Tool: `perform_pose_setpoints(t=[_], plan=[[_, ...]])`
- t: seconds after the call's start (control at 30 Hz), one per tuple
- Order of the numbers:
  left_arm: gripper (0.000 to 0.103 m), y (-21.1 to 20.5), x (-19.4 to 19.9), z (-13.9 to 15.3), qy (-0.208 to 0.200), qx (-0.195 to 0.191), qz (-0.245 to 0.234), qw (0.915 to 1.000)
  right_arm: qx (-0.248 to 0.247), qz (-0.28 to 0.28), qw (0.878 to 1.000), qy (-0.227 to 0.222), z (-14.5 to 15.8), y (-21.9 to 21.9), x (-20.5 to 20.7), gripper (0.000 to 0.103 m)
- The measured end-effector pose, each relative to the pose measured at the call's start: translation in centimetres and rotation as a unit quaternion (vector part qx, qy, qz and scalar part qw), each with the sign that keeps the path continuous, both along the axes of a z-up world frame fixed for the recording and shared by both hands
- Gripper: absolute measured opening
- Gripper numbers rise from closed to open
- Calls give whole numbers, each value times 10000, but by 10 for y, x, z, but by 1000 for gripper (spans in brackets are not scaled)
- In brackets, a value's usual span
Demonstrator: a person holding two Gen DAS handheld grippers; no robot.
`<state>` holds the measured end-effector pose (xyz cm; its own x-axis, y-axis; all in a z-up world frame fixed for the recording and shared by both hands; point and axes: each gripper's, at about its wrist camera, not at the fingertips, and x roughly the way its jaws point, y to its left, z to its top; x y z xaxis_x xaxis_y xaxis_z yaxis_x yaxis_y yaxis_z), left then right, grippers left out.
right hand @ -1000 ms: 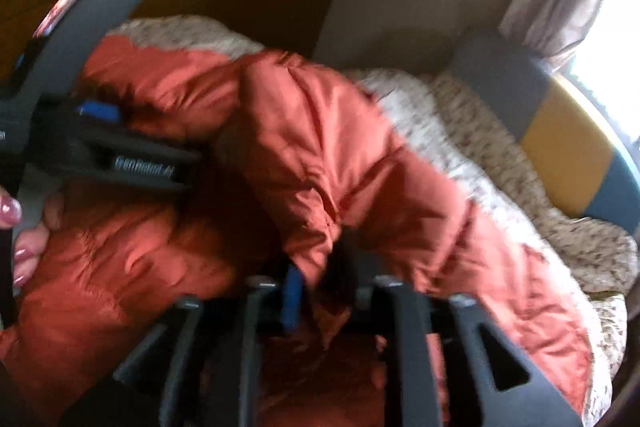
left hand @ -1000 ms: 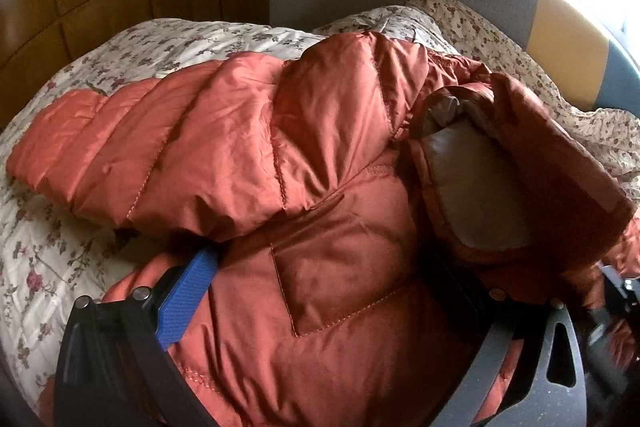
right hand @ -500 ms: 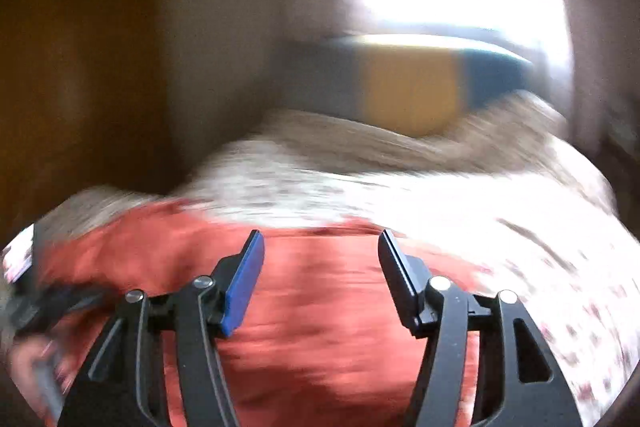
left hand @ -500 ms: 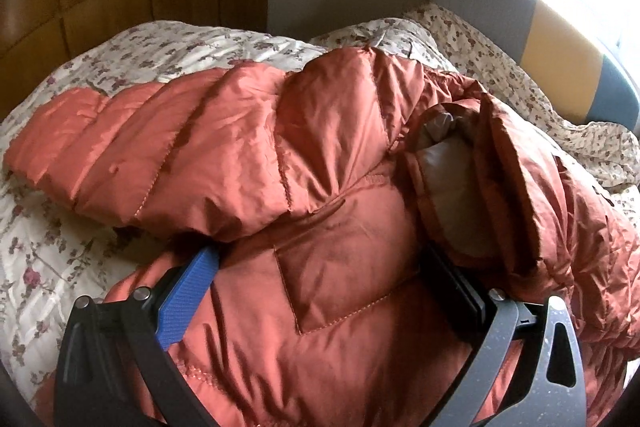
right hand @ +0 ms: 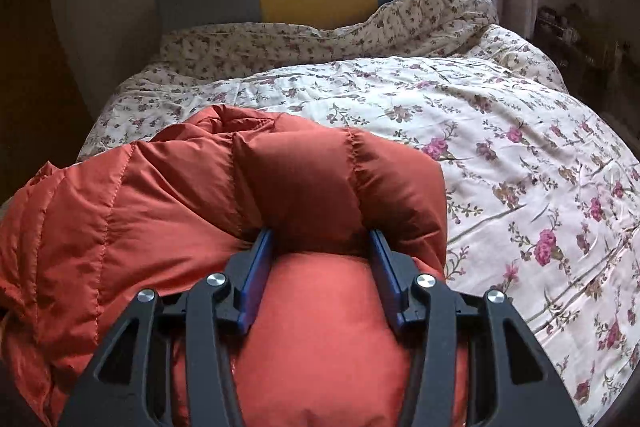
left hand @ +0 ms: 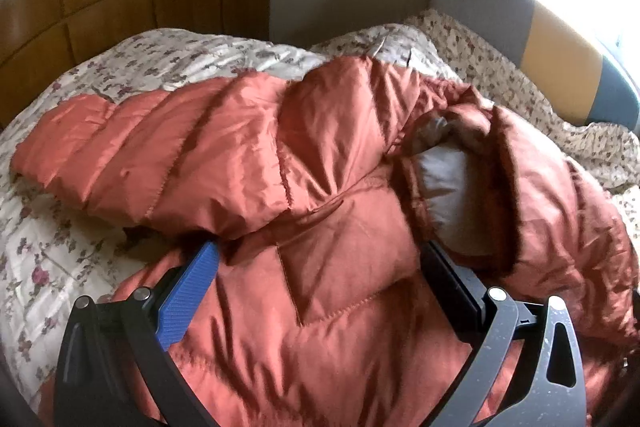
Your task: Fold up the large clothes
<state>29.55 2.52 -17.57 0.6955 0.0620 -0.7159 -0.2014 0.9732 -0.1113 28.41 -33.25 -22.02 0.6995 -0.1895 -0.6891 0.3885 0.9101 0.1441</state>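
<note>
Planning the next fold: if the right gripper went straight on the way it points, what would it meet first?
The right gripper would meet the puffy fold of the orange jacket already between its fingers.

Left gripper (left hand: 318, 263): jaws wide apart, pressed down into padded fabric between them; right gripper (right hand: 320, 247): jaws just closing, pinching a padded fold.
</note>
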Motion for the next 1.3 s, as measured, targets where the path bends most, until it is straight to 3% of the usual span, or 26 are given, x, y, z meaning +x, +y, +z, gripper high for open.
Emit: perform_pose_setpoints(t=[0.17,0.27,0.37,0.5,0.6,0.7,0.87,0.93,1.1,1.2,1.3], plan=[[100,-22,-21,42,-712,-326,-311,9964,-114,0,9999,-5,0,3,0,48],[100,-54,-16,61,-838,-311,-818,9926,-144,17,9999,-17,6,7,-6,48],[99,-103,-6,71,-951,11,-1420,9853,-150,12,9999,-16,5,7,-6,48],[99,-157,18,58,-670,485,-2066,9749,-214,11,9998,-9,9,10,-7,49],[99,-173,40,28,-107,691,-2077,9757,-202,17,9998,-16,10,9,-7,49],[100,-170,48,1,224,615,-2081,9759,-165,43,9998,-71,11,9,-9,49],[100,-167,55,-17,393,575,-2264,9715,-113,113,9999,-12,15,9,-6,49],[100,-170,50,-20,401,763,-2321,9689,-67,182,9997,-111,23,7,-11,49],[100,-176,45,-21,322,963,-2354,9666,-173,993,9926,-674,56,34,-32,50],[100,-174,44,-20,319,928,-2354,9669,-247,1437,9883,-447,50,50,-19,47],[100,-172,44,-20,327,871,-2351,9675,-159,1374,9904,-3,22,46,-4,49]])
